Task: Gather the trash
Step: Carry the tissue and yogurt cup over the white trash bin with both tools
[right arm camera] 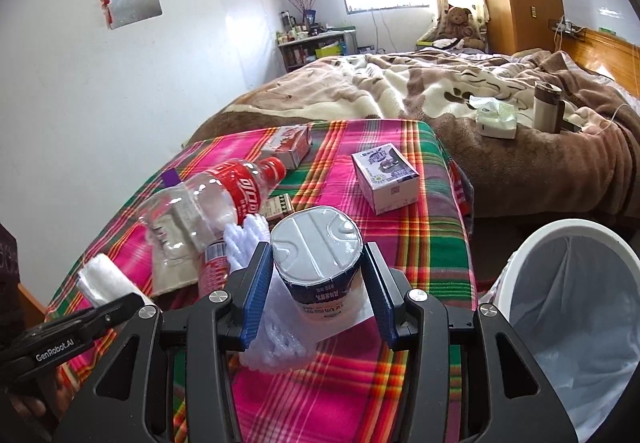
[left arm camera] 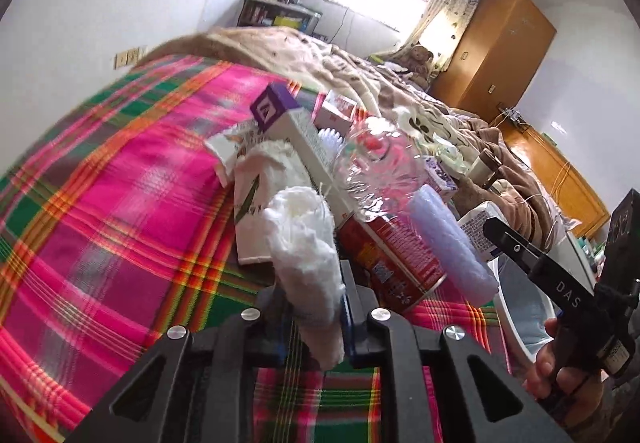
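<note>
My left gripper is shut on a crumpled white tissue, held just above the plaid cloth. It also shows in the right wrist view. My right gripper is shut on a white yogurt cup with a foil lid, held above the cloth. Behind lie a clear plastic bottle with a red label, a red can, a purple-topped carton, a white foam net and a small milk box.
A white bin with a clear liner stands at the right of the table. A red-white box lies at the far edge. Behind is a bed with a brown blanket, a tissue pack and a cup.
</note>
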`<state>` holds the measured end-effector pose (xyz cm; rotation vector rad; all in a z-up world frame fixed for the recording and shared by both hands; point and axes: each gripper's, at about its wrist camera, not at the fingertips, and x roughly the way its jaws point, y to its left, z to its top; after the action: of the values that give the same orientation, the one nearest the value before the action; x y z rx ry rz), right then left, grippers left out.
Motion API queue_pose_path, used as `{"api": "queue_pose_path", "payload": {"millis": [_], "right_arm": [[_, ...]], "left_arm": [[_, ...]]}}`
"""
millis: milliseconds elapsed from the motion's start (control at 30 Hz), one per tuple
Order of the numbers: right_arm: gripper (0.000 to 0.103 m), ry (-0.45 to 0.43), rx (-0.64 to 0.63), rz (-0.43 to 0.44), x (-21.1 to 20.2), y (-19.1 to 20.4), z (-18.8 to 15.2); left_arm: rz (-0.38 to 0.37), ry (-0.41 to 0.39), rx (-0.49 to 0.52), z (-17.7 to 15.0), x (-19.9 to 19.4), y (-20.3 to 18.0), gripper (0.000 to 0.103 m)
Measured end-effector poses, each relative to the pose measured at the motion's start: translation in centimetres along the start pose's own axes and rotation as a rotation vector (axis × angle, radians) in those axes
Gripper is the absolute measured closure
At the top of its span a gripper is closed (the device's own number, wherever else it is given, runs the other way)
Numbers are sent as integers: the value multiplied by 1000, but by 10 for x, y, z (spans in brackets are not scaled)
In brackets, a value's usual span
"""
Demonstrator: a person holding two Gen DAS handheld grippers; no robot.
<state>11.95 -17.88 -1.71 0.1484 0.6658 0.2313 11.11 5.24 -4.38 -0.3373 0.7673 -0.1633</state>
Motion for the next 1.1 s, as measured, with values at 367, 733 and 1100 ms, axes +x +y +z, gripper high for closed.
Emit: {"api": "queue_pose_path", "payload": {"millis": [367, 733, 1100], "right_arm": [[56, -49, 34, -1, -18, -10, -4], [56, -97, 82, -77, -38, -19, -14], [56, -156, 94, -125, -79, -41, -16]], "left_arm": [[11, -46, 55, -8, -26, -10, 84], [-22, -96, 111, -9, -50, -28, 84], [-120, -113, 262, 2, -51, -91, 84]]}}
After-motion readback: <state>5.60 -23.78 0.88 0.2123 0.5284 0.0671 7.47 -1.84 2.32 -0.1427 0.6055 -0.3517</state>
